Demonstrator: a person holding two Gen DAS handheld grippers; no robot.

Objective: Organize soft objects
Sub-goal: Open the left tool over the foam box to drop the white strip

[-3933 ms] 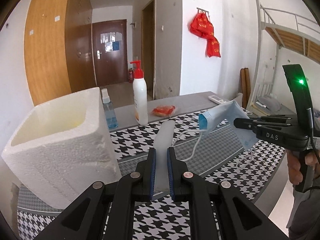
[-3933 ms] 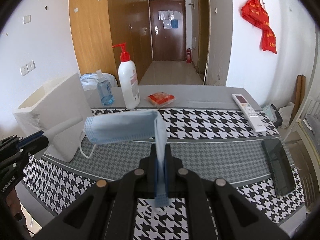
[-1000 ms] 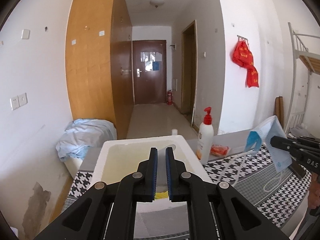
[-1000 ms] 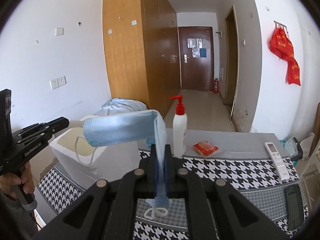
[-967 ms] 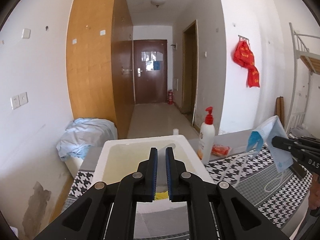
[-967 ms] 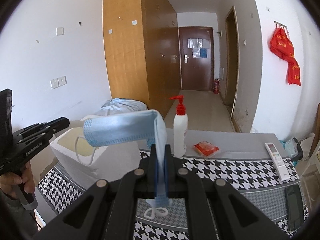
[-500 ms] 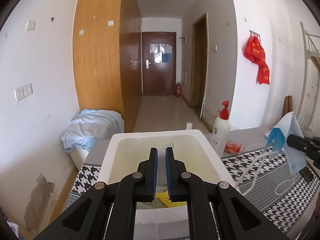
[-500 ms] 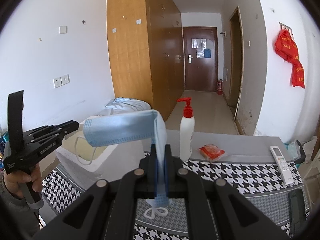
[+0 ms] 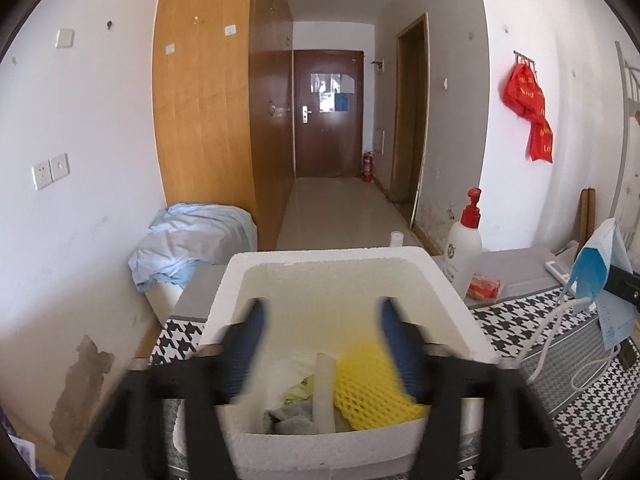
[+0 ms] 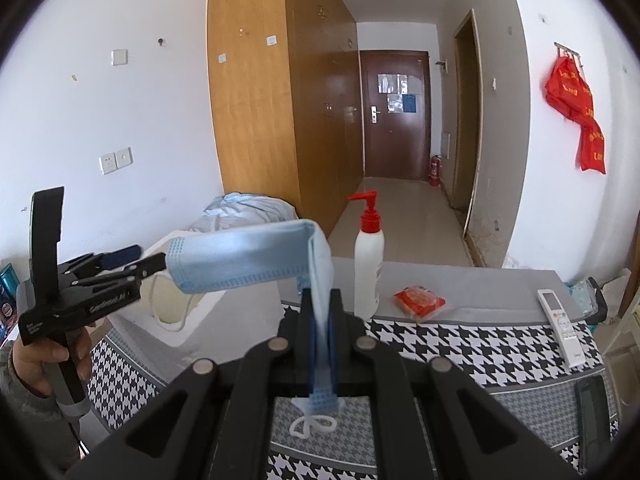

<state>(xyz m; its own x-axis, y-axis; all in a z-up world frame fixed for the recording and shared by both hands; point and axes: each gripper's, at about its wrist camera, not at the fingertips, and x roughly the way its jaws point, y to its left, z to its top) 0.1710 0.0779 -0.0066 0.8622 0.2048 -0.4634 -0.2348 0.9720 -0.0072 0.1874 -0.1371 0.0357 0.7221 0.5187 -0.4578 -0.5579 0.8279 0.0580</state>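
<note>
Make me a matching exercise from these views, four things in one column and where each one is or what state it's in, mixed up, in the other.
Things
1. blue face mask
2. yellow foam net
3. pump bottle
4. left gripper

Places or states
A. lying inside the white foam box
B. standing upright on the table
C. clamped in the right gripper
D. open over the box, nothing between its fingers

Pairs: 1-C, 2-A, 3-B, 4-D

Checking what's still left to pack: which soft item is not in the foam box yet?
The blue face mask, pinched in the right claw; the yellow foam net already lies inside the foam box.
</note>
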